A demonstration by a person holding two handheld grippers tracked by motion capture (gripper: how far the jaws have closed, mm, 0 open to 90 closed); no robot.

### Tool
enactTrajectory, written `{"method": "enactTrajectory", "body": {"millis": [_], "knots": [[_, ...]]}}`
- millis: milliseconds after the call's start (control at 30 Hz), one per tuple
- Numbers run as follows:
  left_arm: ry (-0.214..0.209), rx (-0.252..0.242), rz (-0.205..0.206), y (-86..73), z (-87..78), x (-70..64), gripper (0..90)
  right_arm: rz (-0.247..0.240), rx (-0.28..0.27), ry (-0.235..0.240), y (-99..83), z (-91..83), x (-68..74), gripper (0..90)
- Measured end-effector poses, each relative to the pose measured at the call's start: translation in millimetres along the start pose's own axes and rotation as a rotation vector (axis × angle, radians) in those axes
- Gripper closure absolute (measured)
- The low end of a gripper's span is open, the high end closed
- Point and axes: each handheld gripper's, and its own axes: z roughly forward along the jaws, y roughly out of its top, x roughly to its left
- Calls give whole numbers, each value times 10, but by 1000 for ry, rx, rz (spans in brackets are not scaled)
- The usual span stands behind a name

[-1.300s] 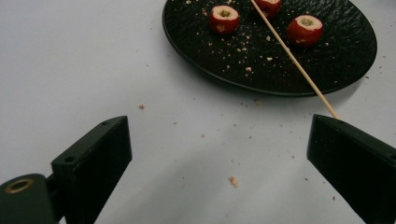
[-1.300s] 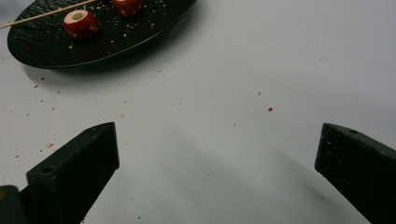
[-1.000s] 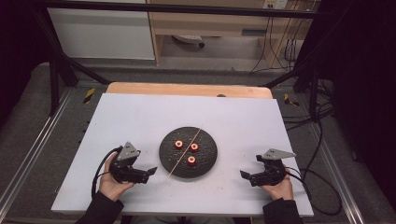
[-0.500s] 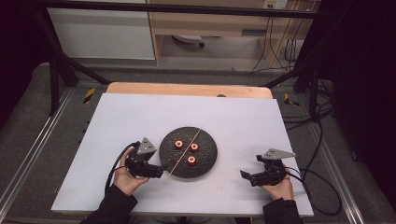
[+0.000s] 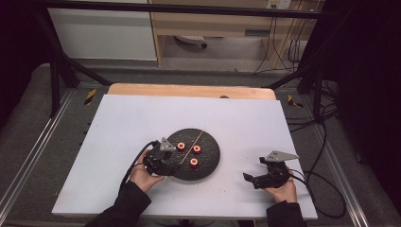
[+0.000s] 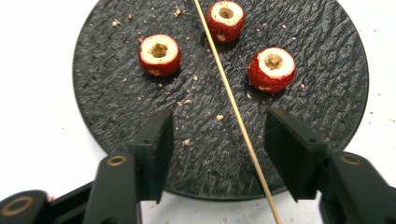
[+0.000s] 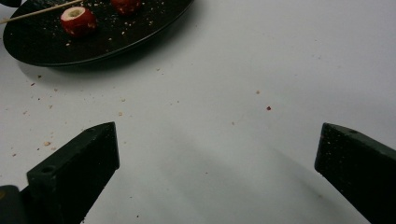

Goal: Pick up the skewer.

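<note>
1. I see the wooden skewer [image 6: 233,109] lying flat across the round black plate [image 6: 116,107], and running out past the plate's near rim onto the white surface [image 5: 118,127].
2. In the left gripper view the skewer passes between the two black jaws of my left hand-held gripper [image 6: 218,140], nearer the right-hand jaw. The jaws stand apart over the plate's near part and neither one presses the stick.
3. Three red cored fruit pieces sit on the plate, each with a pale cut top and a hollow centre. One piece [image 6: 159,54] lies on one side of the skewer; the second piece [image 6: 226,18] and third piece [image 6: 272,69] lie on the other side. None touches the stick.
4. Crumbs [image 6: 187,140] are scattered over the plate's rough face.
5. In the high view the plate [image 5: 210,158] sits on the near half of the surface, about midway between its side edges. My left hand-held gripper [image 5: 163,161] is at the plate's left rim.
6. My right hand-held gripper [image 5: 265,177] rests well apart from the plate, close to the near right corner of the surface. Its jaws are spread wide with nothing between them.
7. I can read no label, brand or writing on anything.
</note>
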Motion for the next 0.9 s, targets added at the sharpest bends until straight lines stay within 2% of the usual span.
{"method": "enactTrajectory", "body": {"millis": [233,533,700,900], "knots": [[-21,39,-17,66,98,-36,546,1,3,3,1,1,0,8],[-8,89,-21,130,174,-86,668,2,3,5,1,0,0,8],[3,125,-24,150,209,-109,710,1,5,6,0,2,0,8],[11,142,-37,169,222,-136,762,1,5,7,-1,4,1,8]]}}
